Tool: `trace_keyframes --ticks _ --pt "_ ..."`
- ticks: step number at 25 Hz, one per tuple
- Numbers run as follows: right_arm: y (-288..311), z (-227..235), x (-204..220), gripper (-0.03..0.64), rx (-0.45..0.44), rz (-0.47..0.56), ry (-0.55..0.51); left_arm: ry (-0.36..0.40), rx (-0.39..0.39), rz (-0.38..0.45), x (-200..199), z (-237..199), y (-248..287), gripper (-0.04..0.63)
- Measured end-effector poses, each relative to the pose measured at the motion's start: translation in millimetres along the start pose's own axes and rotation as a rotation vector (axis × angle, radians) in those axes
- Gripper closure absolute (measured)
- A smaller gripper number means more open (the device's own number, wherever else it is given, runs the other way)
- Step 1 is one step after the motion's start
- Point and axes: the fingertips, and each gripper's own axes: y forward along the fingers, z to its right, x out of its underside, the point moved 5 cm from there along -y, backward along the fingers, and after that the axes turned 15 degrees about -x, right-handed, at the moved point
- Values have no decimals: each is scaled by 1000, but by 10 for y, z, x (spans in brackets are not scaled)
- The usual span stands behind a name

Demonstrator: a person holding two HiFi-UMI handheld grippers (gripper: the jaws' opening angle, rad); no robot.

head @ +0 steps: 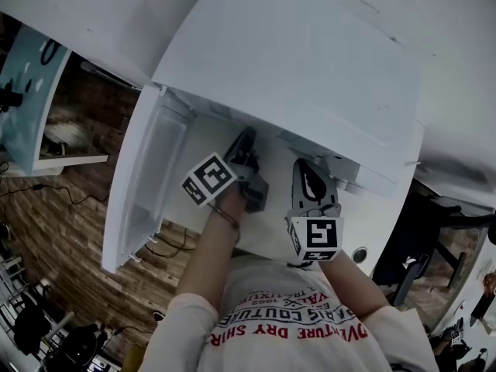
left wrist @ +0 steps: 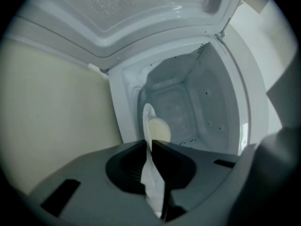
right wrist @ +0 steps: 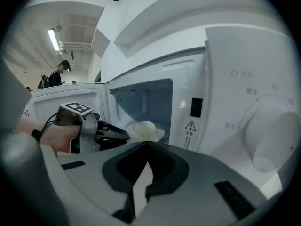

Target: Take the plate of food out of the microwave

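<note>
Door (head: pixel 147 184) of white boxy microwave (right wrist: pixel 235 69) open. Left gripper (left wrist: pixel 150 144) clamps rim of white round plate (left wrist: pixel 146 121) bearing pale bun (left wrist: pixel 160 130), not yet out of cavity. Right gripper (right wrist: pixel 147 144) closed, empty. Withdrawal left.

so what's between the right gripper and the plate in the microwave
Bare stretch, seen in the right gripper view: nothing between right gripper and plate; left gripper holds its rim from the side.

One microwave (right wrist: pixel 244 102), one plate (left wrist: pixel 146 120), one pale food lump (left wrist: pixel 160 130), two tongs (left wrist: pixel 148 144) (right wrist: pixel 146 144)
</note>
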Motion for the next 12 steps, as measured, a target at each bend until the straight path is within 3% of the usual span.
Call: trace_keyframes --ticks 6,12 --pt "-12 13 60 605 17 -19 1 -138 56 -16 5 -31 -8 577" --pt "-15 16 79 606 36 -34 5 -100 105 -6 -48 95 -103 583"
